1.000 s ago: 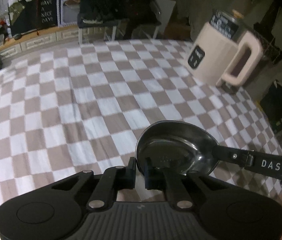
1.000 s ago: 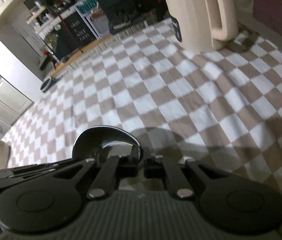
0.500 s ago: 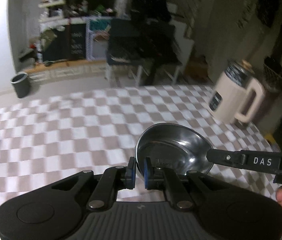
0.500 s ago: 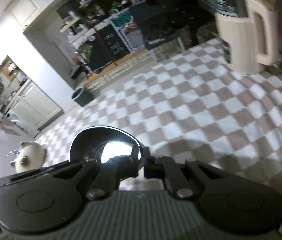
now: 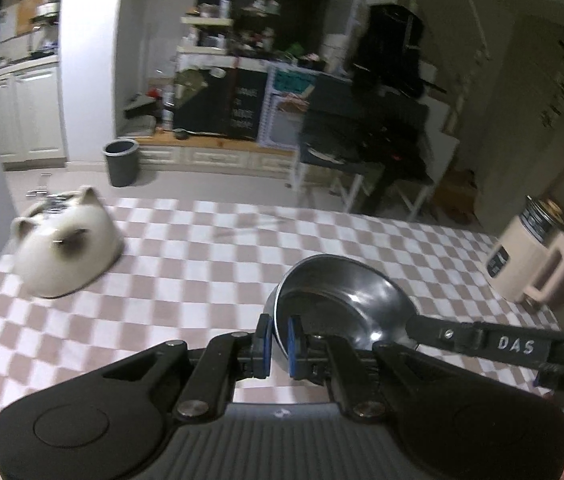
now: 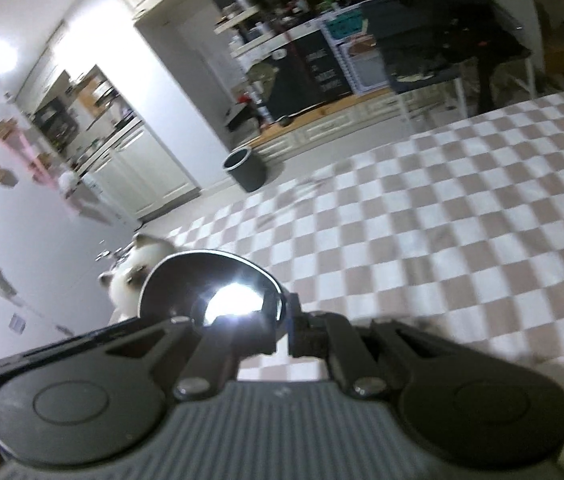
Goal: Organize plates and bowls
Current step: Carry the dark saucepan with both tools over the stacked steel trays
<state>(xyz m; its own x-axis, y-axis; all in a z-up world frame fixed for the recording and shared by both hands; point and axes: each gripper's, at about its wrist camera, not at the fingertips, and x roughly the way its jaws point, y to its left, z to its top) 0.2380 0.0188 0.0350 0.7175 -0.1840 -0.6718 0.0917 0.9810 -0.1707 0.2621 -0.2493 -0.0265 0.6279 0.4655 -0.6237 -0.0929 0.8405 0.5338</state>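
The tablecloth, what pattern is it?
Tan and white checks on the tablecloth, clearest in the left wrist view.

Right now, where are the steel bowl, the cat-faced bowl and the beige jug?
steel bowl [image 5: 346, 300]: left wrist view, shiny inner wall.
cat-faced bowl [image 5: 66, 252]: left wrist view, white outer side.
beige jug [image 5: 522, 268]: left wrist view, ribbed body.

Left tool [image 5: 278, 343]: black linkage arms, blue pads, silver pivot screws, ribbed grey housing; right tool [image 6: 282, 326] seemingly alike.
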